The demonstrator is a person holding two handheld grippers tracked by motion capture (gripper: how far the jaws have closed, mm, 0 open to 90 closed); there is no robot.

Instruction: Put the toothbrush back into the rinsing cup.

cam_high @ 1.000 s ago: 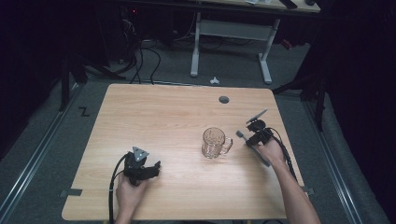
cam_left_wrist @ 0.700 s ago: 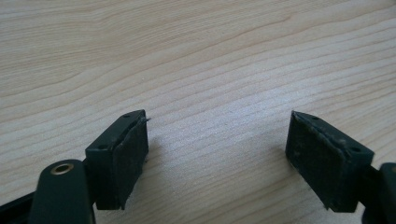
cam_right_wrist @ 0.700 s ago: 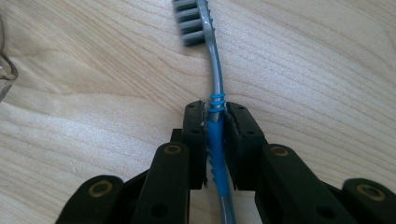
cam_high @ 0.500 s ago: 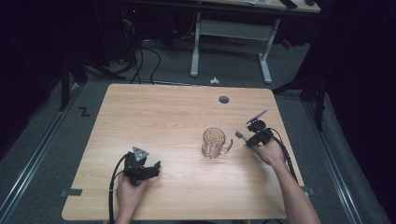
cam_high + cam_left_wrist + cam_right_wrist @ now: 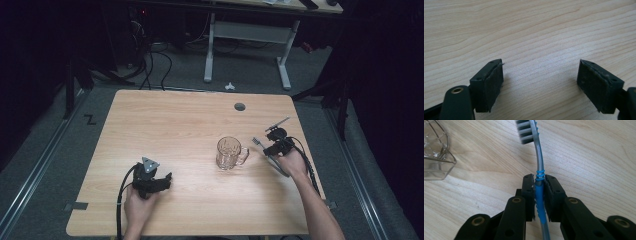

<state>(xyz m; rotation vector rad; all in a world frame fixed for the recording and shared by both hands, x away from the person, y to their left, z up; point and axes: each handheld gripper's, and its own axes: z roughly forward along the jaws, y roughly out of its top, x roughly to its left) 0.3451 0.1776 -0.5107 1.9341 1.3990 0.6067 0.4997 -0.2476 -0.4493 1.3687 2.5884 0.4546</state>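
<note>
Clamping a toothbrush [image 5: 539,167] near the table's right edge [image 5: 310,150], the right hand-held gripper [image 5: 539,185] sits beside the mug [image 5: 230,153].

Toothbrush [image 5: 539,162]: grey-and-blue handle, grey-white bristles, clamped at blue grip, head raised above desk [image 5: 175,125]. Clear glass mug [image 5: 229,152] upright nearby, handle toward toothbrush.

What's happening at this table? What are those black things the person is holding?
A person sits at a wooden table with a hand-held gripper in each hand. The right hand-held gripper is clamped on the blue grip of a toothbrush, bristle end pointing away from the hand, just beside a clear glass mug that stands upright mid-table. The left hand-held gripper rests low over bare wood near the table's front, jaws wide apart and holding nothing.
</note>
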